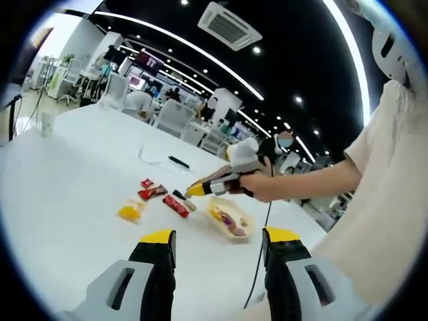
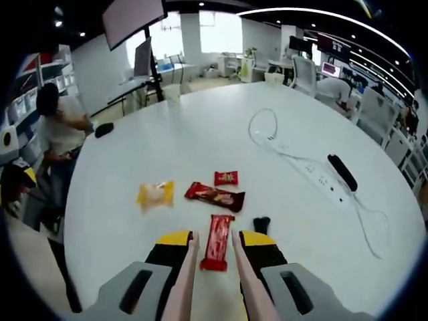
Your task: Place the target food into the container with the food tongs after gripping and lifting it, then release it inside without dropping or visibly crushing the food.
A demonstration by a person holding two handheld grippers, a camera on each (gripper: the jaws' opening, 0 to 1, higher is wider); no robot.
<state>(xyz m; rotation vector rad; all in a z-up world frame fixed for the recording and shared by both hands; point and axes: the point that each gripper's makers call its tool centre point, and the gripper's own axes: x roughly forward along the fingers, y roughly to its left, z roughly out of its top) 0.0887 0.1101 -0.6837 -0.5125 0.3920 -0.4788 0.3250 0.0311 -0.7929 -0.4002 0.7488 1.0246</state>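
Open-plan office space with ceiling lights and desks surrounds a large white round counter, on which a white power strip with its cable and a black remote-like bar lie off to one side. In the right gripper view the right hand-held gripper carries pale food tongs, whose two arms run forward along its jaws, and the tong tips straddle a long red snack bar lying flat on the counter; the jaws look held apart around the tongs, and whether the tips already press the wrapper I cannot tell. Just ahead lie a dark red wrapped bar, a small red packet, a yellow wrapped snack to the left, and a small black object beside the right jaw. In the left gripper view the left hand-held gripper hangs open and empty above the counter, and a clear container already holding some snacks sits near the tong tips. By my reading the task is at the gripping stage for this bar: the lift, the carry to the container and a gentle release inside are all left to do, and squeezing softly matters to avoid crushing the wrapper.
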